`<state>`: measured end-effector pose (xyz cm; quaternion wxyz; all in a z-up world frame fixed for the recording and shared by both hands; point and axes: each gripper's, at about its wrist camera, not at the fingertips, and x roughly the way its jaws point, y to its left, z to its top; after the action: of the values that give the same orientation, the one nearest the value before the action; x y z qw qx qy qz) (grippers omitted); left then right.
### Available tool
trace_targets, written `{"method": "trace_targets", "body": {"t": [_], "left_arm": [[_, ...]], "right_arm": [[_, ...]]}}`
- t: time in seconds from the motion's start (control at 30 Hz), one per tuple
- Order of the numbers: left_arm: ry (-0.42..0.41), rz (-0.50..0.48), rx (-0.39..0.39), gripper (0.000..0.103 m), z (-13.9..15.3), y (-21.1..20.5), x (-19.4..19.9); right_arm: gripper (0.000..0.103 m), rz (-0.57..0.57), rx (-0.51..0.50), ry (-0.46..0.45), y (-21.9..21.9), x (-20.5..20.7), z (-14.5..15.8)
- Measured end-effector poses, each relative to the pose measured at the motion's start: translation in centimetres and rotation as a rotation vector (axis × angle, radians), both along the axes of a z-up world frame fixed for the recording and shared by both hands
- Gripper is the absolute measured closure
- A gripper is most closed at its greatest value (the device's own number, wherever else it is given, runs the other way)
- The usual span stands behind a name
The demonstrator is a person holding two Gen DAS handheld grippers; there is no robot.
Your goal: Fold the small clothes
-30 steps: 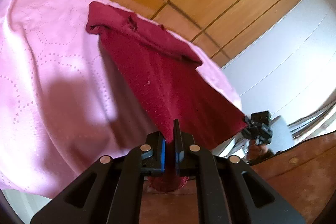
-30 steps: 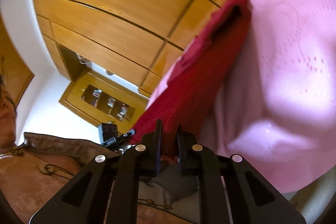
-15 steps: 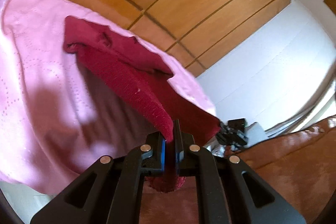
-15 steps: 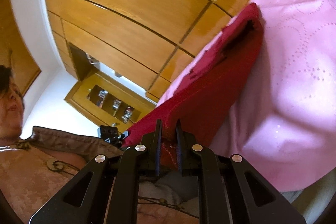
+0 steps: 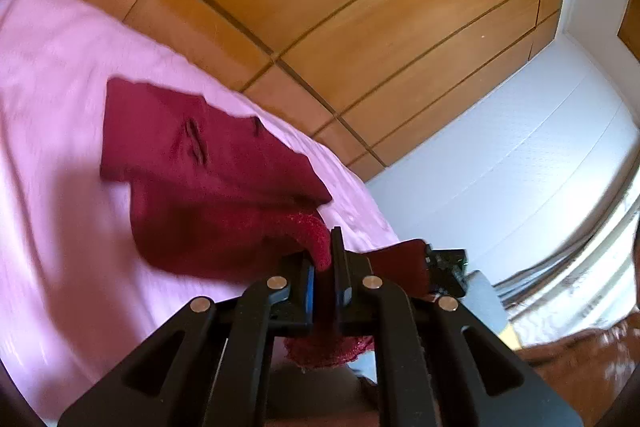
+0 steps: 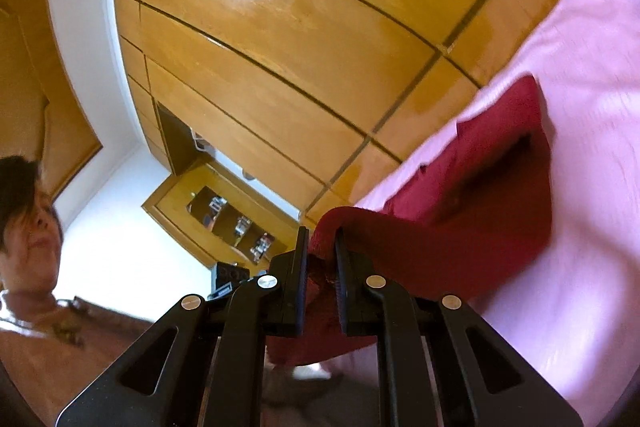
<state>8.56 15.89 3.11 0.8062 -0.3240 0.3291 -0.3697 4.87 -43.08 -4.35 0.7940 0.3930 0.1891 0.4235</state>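
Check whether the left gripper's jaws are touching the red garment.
Touching. The left wrist view shows the left gripper shut on the red garment, cloth pinched between the jaws and bunching out behind them.

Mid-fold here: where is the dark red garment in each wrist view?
Left wrist: dark red garment left of centre on the pink bedspread, its edge in the left hand-held gripper.
Right wrist: right of centre, clamped by the right hand-held gripper.
Shared landmark: wooden wardrobe.

Dark red knit garment [image 5: 208,195]: far portion flat on pink bedspread [image 5: 60,99], near edge lifted and curled over, two corners pinched, fabric blurred.
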Motion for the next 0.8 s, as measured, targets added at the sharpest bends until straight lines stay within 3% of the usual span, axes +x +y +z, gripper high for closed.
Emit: {"method": "trace_targets", "body": {"t": [0.2, 0.4, 0.57, 0.6, 0.63, 0.7, 0.73, 0.77, 0.8], "left_arm": [[0.035, 0.074, 0.045, 0.096, -0.6, -0.1, 6.9], [0.104, 0.152, 0.057, 0.096, -2.6, 0.4, 12.9], [0.16, 0.224, 0.101, 0.096, -4.9, 0.1, 17.1], [0.17, 0.241, 0.119, 0.095, -5.6, -0.1, 18.0], [0.179, 0.259, 0.139, 0.087, -6.0, -0.2, 18.5], [0.215, 0.284, 0.177, 0.068, -7.2, -0.7, 19.4], [0.234, 0.289, 0.17, 0.062, -7.9, -0.8, 19.6], [0.242, 0.297, 0.165, 0.057, -8.3, -0.9, 19.5], [0.246, 0.308, 0.162, 0.041, -8.6, -0.9, 19.4]], "right_arm": [[0.091, -0.079, -0.004, 0.044, -0.8, 7.1, 1.0], [0.091, -0.163, 0.03, 0.149, -2.4, 14.9, -0.2], [0.091, -0.222, -0.025, 0.253, -1.7, 20.8, -1.9], [0.091, -0.249, -0.04, 0.282, -1.5, 22.1, -2.5], [0.09, -0.262, -0.064, 0.293, -1.2, 22.9, -3.0], [0.052, -0.329, -0.132, 0.324, -0.7, 23.8, -3.6], [0.013, -0.361, -0.146, 0.339, -0.6, 23.7, -3.8], [0.007, -0.427, -0.145, 0.367, -0.6, 23.5, -4.3], [0.007, -0.458, -0.135, 0.363, -0.7, 23.0, -4.5]]}}
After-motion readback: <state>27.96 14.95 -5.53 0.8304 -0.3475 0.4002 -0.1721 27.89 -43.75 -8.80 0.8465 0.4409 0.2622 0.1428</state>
